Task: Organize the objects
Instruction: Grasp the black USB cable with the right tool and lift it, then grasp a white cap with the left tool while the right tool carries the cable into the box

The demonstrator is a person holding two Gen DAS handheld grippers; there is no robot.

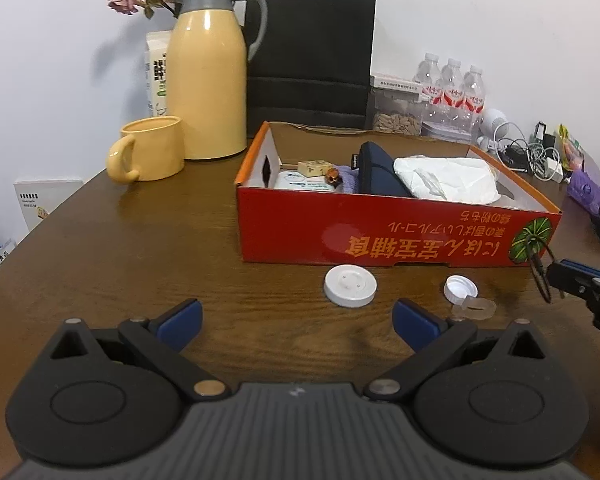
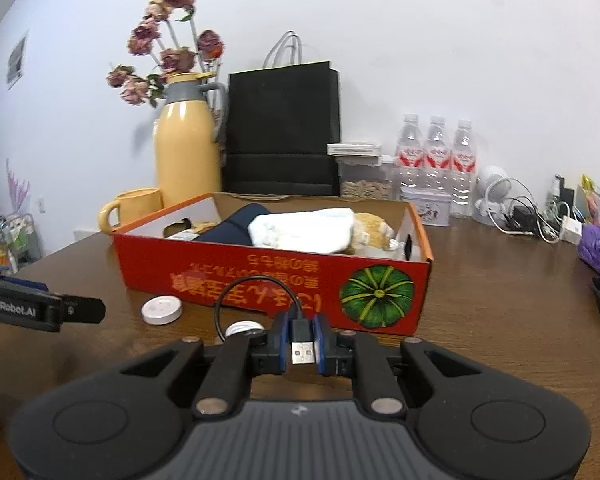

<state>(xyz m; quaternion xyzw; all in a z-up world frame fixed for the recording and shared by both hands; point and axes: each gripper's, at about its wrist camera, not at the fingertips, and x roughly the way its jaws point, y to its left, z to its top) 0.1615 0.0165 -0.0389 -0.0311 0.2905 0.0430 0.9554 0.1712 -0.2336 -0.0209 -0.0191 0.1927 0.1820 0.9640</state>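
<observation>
Behind the one red cardboard box (image 1: 396, 232) stood one yellow thermos jug (image 1: 208, 76), one yellow mug (image 1: 152, 148), one black paper bag (image 1: 312, 52) and three water bottles (image 2: 436, 156). In front of that box lay two white round lids (image 1: 350, 285), the smaller one (image 1: 460, 288) to the right, plus one clear plastic ring (image 1: 476, 307). One short black USB cable (image 2: 302, 340) was in view. Inside the box, perhaps five or six items were piled, overlapping too much to count surely.
</observation>
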